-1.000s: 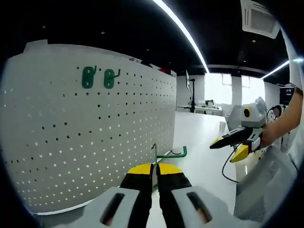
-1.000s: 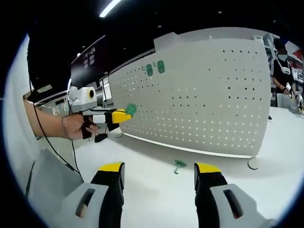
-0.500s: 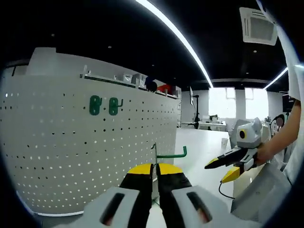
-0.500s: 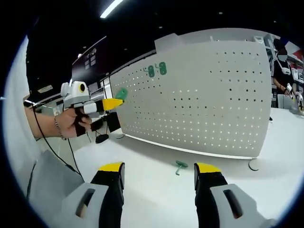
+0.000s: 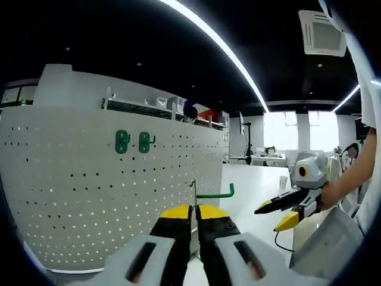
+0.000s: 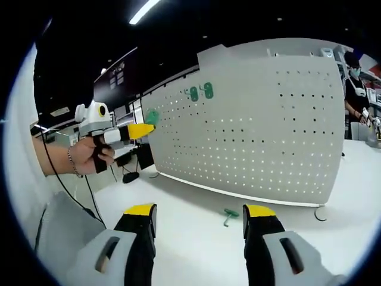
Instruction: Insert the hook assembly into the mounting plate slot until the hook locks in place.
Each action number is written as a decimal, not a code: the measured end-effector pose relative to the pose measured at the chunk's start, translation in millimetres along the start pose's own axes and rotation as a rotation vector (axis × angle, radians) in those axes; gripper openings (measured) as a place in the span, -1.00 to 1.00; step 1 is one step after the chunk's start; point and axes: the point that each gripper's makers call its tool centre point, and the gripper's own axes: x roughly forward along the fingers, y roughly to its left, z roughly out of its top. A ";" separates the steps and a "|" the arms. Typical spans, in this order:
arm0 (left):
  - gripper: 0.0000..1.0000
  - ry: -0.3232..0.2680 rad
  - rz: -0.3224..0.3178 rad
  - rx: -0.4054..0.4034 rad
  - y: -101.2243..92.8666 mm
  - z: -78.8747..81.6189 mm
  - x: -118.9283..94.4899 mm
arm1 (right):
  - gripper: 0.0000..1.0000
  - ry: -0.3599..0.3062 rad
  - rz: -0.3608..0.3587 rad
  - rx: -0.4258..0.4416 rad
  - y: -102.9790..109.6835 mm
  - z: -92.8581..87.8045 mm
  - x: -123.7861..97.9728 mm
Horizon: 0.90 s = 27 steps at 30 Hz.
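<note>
Green hook (image 5: pixel 209 193) between closed left tongs (image 5: pixel 194 210) (off the pegboard (image 5: pixel 89 196)).

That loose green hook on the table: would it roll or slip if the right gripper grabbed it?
The loose hook looks small, thin and probably light, so it may skid on the smooth white table. Its bent shape makes rolling unlikely. The right gripper is open above it.

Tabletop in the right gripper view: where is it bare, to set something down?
Bare white tabletop lies between the open right tool and the white perforated board. A small green plastic hook lies near the board's foot; the left tool, shut on another green hook, hovers left.
</note>
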 end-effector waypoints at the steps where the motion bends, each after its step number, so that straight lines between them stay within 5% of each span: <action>1: -0.95 0.002 -0.003 -0.003 -0.5 -0.7 0.1 | 0.10 -0.024 0.021 -0.002 6.1 8.2 -0.2; 7: -0.95 0.007 -0.001 -0.001 -1.7 -3.3 -0.6 | 0.09 -0.153 0.089 -0.040 27.1 50.2 -2.4; 13: -0.95 0.003 0.005 -0.006 -1.5 -3.2 -2.0 | 0.09 -0.218 0.115 -0.042 37.1 71.5 -3.7; 27: -0.95 0.001 0.005 -0.005 -3.0 -2.9 -1.4 | 0.06 -0.218 0.144 -0.017 44.1 73.1 5.6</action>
